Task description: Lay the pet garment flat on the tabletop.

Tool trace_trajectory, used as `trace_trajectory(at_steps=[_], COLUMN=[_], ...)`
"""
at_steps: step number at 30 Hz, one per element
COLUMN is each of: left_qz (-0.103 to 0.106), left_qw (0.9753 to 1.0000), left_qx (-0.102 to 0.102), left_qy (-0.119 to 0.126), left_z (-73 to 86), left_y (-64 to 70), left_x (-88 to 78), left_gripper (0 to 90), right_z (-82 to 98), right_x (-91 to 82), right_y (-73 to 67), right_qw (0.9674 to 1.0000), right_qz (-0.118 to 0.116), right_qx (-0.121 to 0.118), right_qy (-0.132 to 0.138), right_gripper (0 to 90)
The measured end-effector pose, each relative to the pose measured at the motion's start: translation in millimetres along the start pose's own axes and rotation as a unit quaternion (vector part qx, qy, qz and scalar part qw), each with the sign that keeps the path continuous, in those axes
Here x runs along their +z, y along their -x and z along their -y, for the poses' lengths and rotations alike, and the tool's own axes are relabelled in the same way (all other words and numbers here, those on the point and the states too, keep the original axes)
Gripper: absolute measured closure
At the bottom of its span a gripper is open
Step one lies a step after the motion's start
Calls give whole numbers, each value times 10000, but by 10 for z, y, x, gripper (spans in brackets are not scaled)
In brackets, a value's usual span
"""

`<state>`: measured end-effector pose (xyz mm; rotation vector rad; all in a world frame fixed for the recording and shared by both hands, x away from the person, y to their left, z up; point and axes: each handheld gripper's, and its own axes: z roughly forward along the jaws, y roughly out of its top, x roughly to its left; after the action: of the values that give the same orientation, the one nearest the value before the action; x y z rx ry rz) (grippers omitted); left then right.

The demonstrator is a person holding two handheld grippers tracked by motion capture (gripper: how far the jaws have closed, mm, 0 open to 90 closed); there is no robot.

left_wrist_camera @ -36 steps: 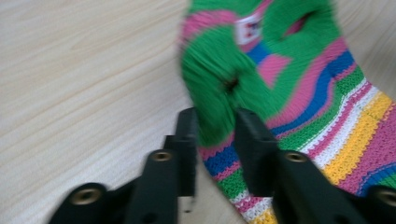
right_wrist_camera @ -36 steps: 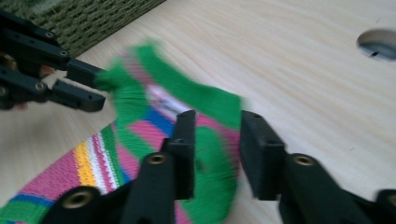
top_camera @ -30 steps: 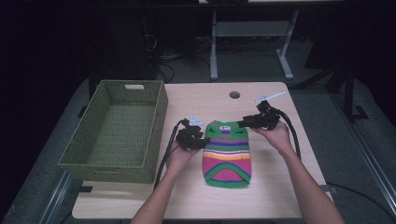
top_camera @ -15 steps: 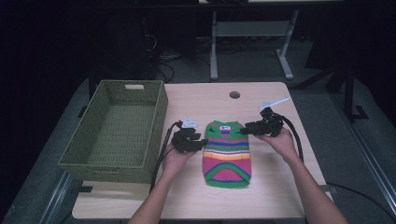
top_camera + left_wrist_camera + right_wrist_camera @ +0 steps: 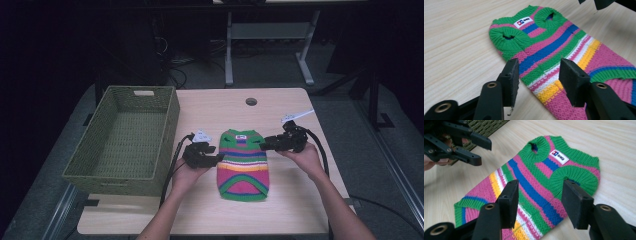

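Note:
A small knitted sweater with green, pink, blue and yellow stripes lies flat on the table, neck end away from me. My left gripper sits at its left edge and my right gripper at its right edge near a sleeve hole. In the left gripper view the jaws stand apart above the sweater, clear of it. In the right gripper view the jaws stand apart over the sweater too. Both pairs have just been opening and grip nothing.
A green woven basket stands empty at the table's left side, close to my left hand. The wooden table has a round cable hole at the back. Dark floor and desk legs lie beyond.
Both grippers' jaws have spread wider and let go of the sweater's upper corners. The right hand has drifted toward me and outward. The sweater now lies flat.

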<state>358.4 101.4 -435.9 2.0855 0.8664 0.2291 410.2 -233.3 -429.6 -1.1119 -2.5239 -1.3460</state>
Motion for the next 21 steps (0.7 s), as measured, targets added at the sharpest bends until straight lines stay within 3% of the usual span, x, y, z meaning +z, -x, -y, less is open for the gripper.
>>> trace_trajectory(at_steps=[9,14,21], left_qz=[-37,82,118], left_qw=[10000,9999,9998], left_qx=[16,-49,-126], left_qy=[-9,-38,-28], left_z=[44,91,174], left_y=[59,68,61], left_x=[-64,-71,-119], left_gripper=[394,281,252], right_z=[98,151,224], right_x=[-91,-139,-285], right_y=[-73,-130,-133], right_qw=[9999,9997,9997], right_qz=[-19,12,-55], right_qx=[-148,-215,-202], right_qy=[56,73,141], right_gripper=[394,336,301])
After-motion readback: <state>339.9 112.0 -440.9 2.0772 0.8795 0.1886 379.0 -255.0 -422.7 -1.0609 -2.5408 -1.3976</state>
